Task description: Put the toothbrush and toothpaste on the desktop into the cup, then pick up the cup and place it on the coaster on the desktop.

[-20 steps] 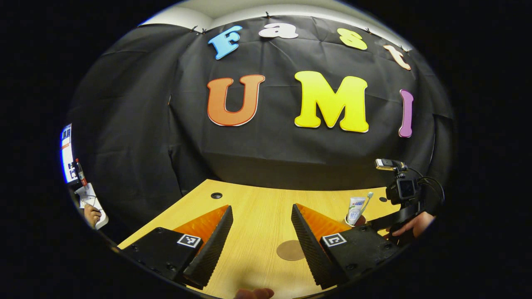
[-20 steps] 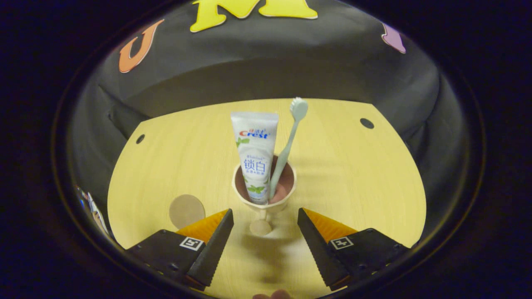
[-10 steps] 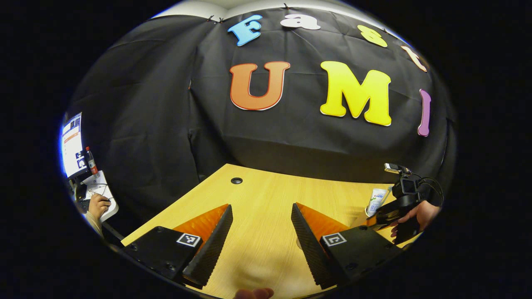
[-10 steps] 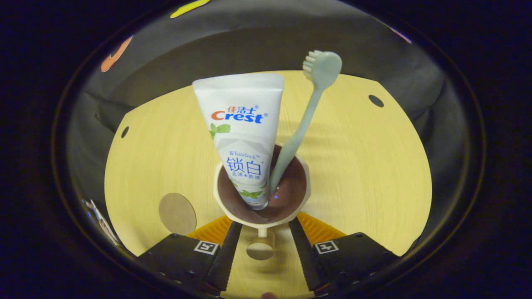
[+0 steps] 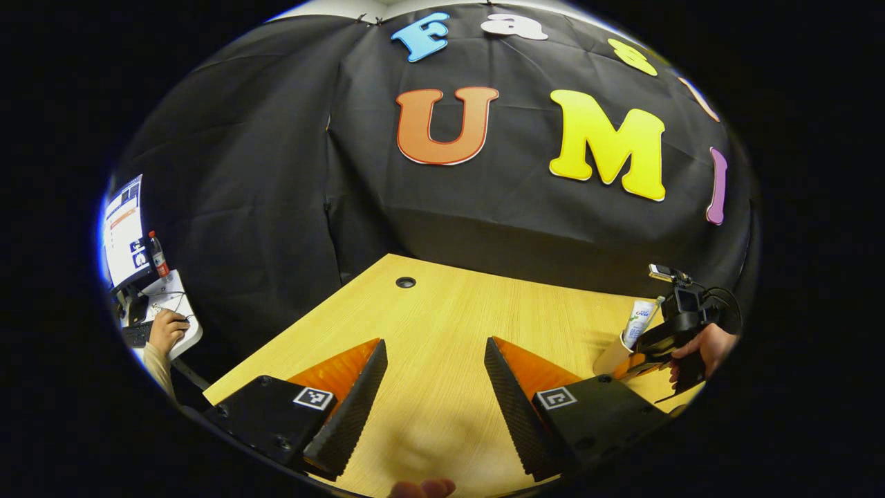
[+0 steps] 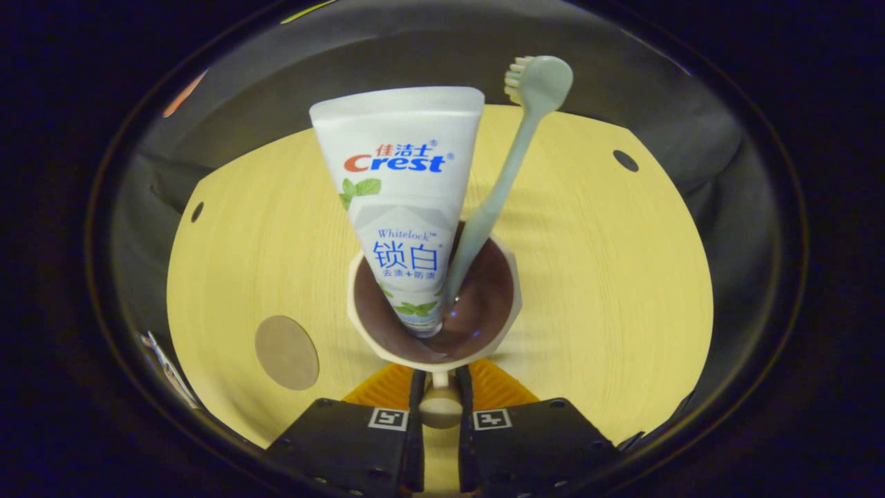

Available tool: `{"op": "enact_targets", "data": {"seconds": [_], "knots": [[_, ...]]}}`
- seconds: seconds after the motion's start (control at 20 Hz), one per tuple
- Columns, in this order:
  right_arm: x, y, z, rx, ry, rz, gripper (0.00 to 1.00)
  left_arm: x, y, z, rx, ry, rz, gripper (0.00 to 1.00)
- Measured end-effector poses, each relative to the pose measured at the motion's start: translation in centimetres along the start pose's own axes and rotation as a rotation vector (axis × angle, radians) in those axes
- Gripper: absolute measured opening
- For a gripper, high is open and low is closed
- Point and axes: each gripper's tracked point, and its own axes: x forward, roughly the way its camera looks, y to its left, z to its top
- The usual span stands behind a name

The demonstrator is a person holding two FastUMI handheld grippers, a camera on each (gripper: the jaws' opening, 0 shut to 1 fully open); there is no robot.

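Now the right gripper (image 6: 440,400) is closed on the knobbed handle of the cream, brown-lined cup (image 6: 434,304) holding the white toothpaste tube (image 6: 404,200) and pale green toothbrush (image 6: 508,159); lift level, carry to the round tan coaster (image 6: 286,352) left of the cup on the wooden surface (image 6: 608,277), keeping the open, empty left gripper (image 5: 434,387) clear.

Cream cup (image 6: 508,277) with brown inside; white tube (image 6: 404,200) with red and blue lettering and green leaves; pale green toothbrush (image 6: 508,159); tan coaster (image 6: 286,352) on yellow wood-grain desk (image 6: 608,277); orange-and-black fingers (image 5: 359,384)
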Motion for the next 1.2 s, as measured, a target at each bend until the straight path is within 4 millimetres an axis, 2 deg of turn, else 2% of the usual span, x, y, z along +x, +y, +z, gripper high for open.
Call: {"op": "enact_targets", "data": {"seconds": [0.05, 0.15, 0.6, 0.8, 0.9, 1.2], "knots": [[0.4, 0.1, -0.1, 0.000, 0.000, 0.002, 0.14, 0.0, -0.1, 0.0, 0.000, 0.001, -0.002, 0.91], [0.2, 0.1, 0.0, -0.002, -0.003, 0.006, 0.10, 0.0, 0.1, -0.2, -0.001, -0.001, -0.003, 0.91], [-0.3, 0.8, 0.8, -0.095, -0.066, 0.023, 0.10, -1.1, 1.8, -0.8, -0.011, 0.008, 0.016, 0.91], [-0.5, 1.1, 0.2, -0.172, -0.068, 0.054, 0.10, -1.9, 3.5, -0.8, -0.015, -0.005, 0.039, 0.91], [0.1, 1.1, -0.2, -0.226, -0.057, 0.080, 0.10, -2.5, 4.7, -1.2, -0.024, -0.002, 0.054, 0.90], [0.7, 1.0, 0.5, -0.305, -0.044, 0.100, 0.10, -3.9, 7.7, -1.9, -0.043, 0.004, 0.102, 0.91]]}}
